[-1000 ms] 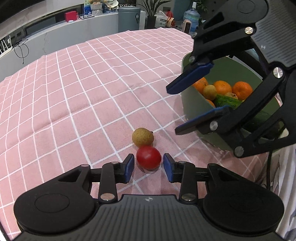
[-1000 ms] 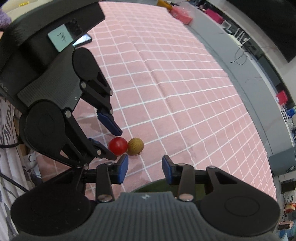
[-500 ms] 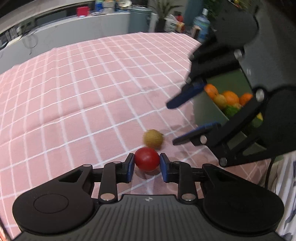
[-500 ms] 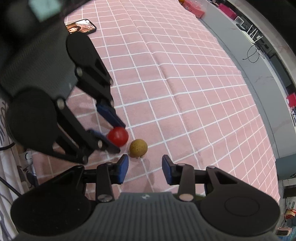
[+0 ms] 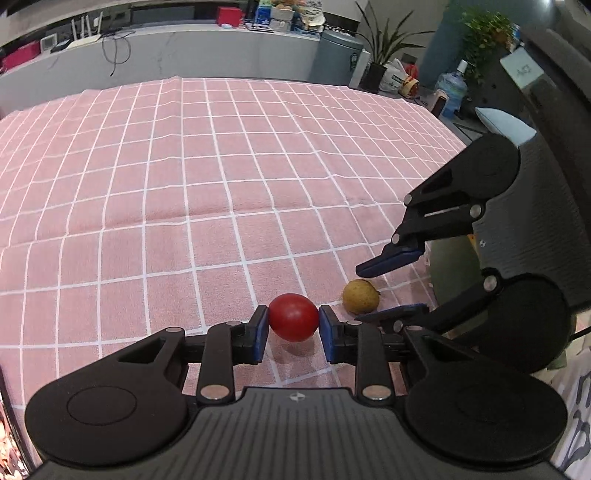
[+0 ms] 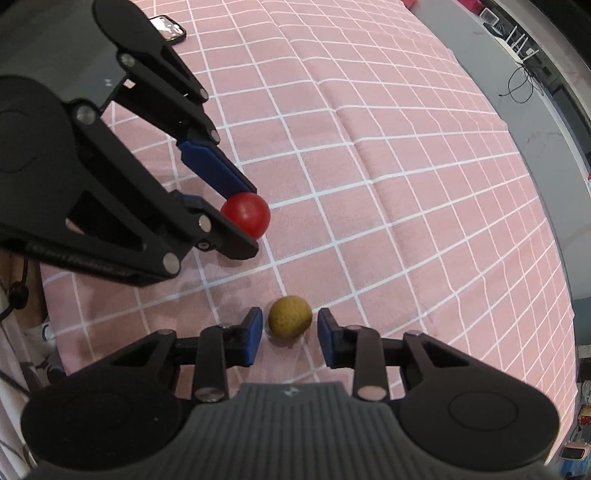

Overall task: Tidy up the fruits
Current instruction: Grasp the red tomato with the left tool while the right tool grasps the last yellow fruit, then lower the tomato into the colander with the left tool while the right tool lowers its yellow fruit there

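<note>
A round red fruit (image 5: 293, 322) is clamped between the blue pads of my left gripper (image 5: 293, 330), just above the pink checked cloth. From the right wrist view the same red fruit (image 6: 245, 215) sits at the tips of the left gripper (image 6: 251, 220). A small yellow-brown fruit (image 6: 290, 322) lies on the cloth between the pads of my right gripper (image 6: 290, 330). Those jaws are closing, with a thin gap still showing on each side of the fruit. In the left wrist view the yellow-brown fruit (image 5: 361, 296) lies between the right gripper's fingers (image 5: 391, 258).
A dark green bowl (image 5: 452, 269) shows as a sliver behind the right gripper. A phone (image 6: 168, 27) lies on the cloth at the far edge. The pink checked tablecloth (image 5: 221, 166) stretches away to the left; the table edge runs close on the right.
My left gripper shut on the red fruit and drew it away from the yellow-brown one. The right gripper came down around the yellow-brown fruit and its jaws narrowed.
</note>
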Tool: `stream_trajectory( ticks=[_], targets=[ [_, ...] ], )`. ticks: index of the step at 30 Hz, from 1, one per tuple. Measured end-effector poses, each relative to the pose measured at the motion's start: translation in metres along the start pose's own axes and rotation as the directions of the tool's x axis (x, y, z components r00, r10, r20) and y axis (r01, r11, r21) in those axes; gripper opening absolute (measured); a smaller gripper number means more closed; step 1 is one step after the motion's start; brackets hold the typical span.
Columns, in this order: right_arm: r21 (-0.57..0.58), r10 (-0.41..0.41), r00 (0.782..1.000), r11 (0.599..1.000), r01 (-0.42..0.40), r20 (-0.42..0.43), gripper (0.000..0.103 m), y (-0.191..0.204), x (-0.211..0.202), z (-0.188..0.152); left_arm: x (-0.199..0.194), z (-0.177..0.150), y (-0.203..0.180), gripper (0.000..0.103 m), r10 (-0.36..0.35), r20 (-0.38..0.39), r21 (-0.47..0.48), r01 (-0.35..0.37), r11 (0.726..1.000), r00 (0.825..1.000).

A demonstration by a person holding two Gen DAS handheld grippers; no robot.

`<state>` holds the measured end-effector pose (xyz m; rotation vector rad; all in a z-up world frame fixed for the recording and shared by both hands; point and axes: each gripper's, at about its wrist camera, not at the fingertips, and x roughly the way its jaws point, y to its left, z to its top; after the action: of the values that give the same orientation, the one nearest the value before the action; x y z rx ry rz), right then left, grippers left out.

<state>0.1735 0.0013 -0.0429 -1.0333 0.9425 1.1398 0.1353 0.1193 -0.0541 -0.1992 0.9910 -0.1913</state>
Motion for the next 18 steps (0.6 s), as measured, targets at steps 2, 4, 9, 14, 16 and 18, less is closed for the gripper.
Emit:
stream_trajectory(
  ticks=[2,4,9,14,16,18],
  targets=[
    [0.004,0.000,1.000,1.000,0.001,-0.008,0.027,0.000,0.003,0.002,0.002,0.000,0.002,0.032,-0.007,0.000,-0.013,0.007,1.000,1.000],
    [0.011,0.003,1.000,1.000,-0.003,-0.007,0.023,0.000,0.004,0.004,-0.002,-0.003,0.004,0.032,-0.005,0.005,-0.016,0.005,1.000,1.000],
    [0.025,-0.006,1.000,1.000,0.006,-0.013,0.022,0.000,0.005,0.005,-0.004,-0.004,0.004,0.032,-0.006,0.011,-0.023,0.006,1.000,1.000],
    [0.038,-0.031,0.999,0.999,0.030,0.009,0.022,0.003,-0.001,0.004,-0.007,-0.008,0.002,0.032,0.002,0.026,-0.024,-0.002,1.000,1.000],
    [0.058,-0.037,0.999,0.998,0.035,0.034,0.022,0.005,-0.010,0.002,-0.011,-0.010,0.000,0.032,0.009,0.041,-0.026,-0.008,1.000,0.999],
    [0.074,-0.046,0.997,0.996,0.042,0.058,0.022,0.007,-0.020,-0.001,-0.015,-0.013,-0.004,0.032,0.013,0.059,-0.028,-0.011,1.000,0.998]
  ],
)
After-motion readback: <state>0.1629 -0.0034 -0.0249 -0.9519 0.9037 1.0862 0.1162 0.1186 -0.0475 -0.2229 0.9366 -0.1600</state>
